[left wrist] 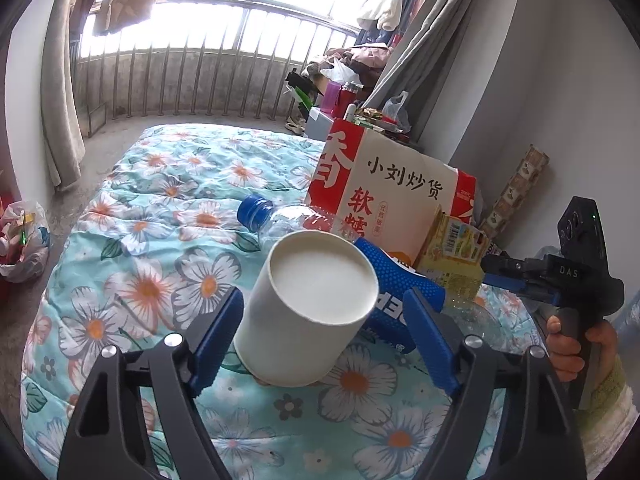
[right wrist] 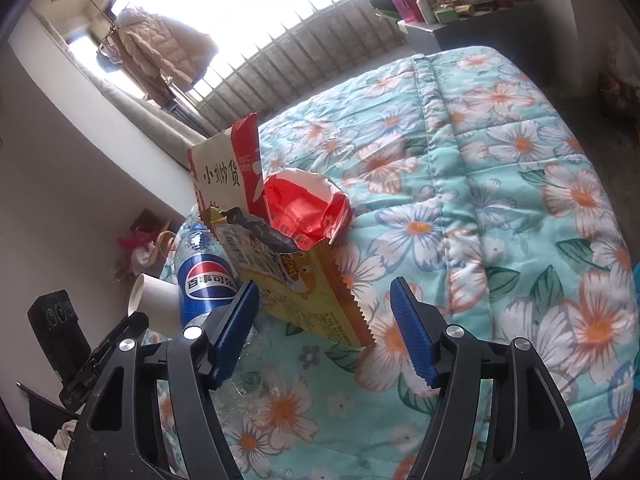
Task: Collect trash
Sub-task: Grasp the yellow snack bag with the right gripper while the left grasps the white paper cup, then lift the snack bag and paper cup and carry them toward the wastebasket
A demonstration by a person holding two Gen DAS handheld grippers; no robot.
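Trash lies on a floral quilt (left wrist: 152, 208). A white paper cup (left wrist: 308, 308) lies tilted between the fingers of my open left gripper (left wrist: 324, 316), apart from both pads. Behind it lie a clear Pepsi bottle with a blue cap (left wrist: 256, 212), a red and white snack box (left wrist: 384, 188) and a yellow snack bag (left wrist: 452, 252). In the right wrist view my open right gripper (right wrist: 324, 332) straddles the lower corner of the yellow bag (right wrist: 308, 292). The Pepsi bottle (right wrist: 204, 276), the cup (right wrist: 154, 300), the box (right wrist: 224, 172) and a red wrapper (right wrist: 308, 208) lie beyond it.
A plastic bag holding trash (left wrist: 22, 240) sits on the floor left of the bed. A cluttered white cabinet (left wrist: 320, 120) stands by the balcony railing. The wall (left wrist: 560, 100) runs close along the bed's right side. The quilt (right wrist: 500, 200) stretches far to the right.
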